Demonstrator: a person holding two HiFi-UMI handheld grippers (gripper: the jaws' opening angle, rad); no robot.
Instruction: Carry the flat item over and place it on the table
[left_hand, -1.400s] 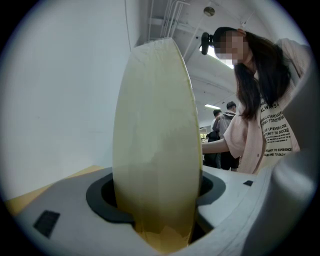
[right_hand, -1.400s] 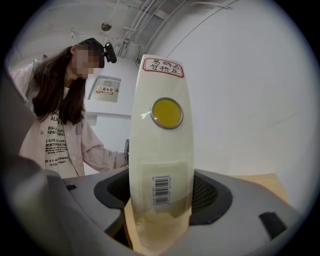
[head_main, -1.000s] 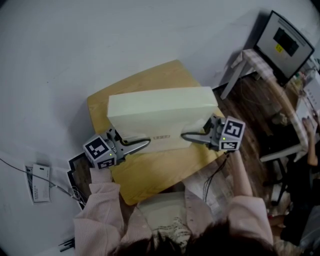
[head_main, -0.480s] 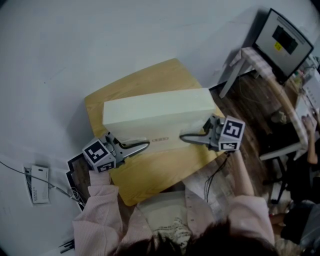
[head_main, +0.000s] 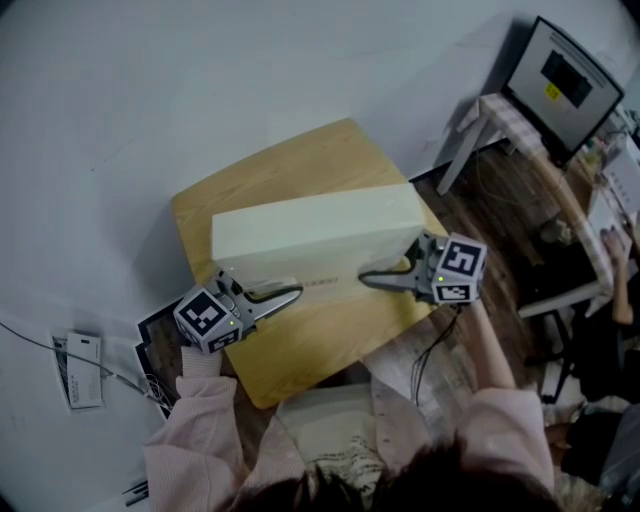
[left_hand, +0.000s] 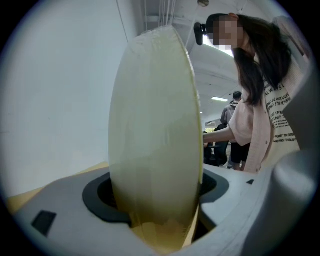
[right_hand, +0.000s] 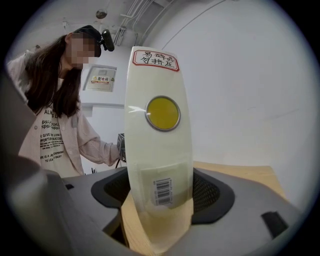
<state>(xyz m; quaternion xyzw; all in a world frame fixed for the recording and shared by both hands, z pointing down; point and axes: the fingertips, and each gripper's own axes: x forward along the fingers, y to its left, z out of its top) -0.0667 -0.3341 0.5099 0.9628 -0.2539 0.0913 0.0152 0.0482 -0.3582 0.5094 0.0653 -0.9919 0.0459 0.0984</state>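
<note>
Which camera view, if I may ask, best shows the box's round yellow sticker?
The right gripper view: the yellow sticker faces it squarely. The head view shows the box from above, sticker hidden; the left gripper view, its plain far end.

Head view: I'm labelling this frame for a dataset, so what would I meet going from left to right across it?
Card on the floor → left gripper, jaws opening → flat pale box, its ends between both grippers' jaws → right gripper, jaws opening → monitor.
</note>
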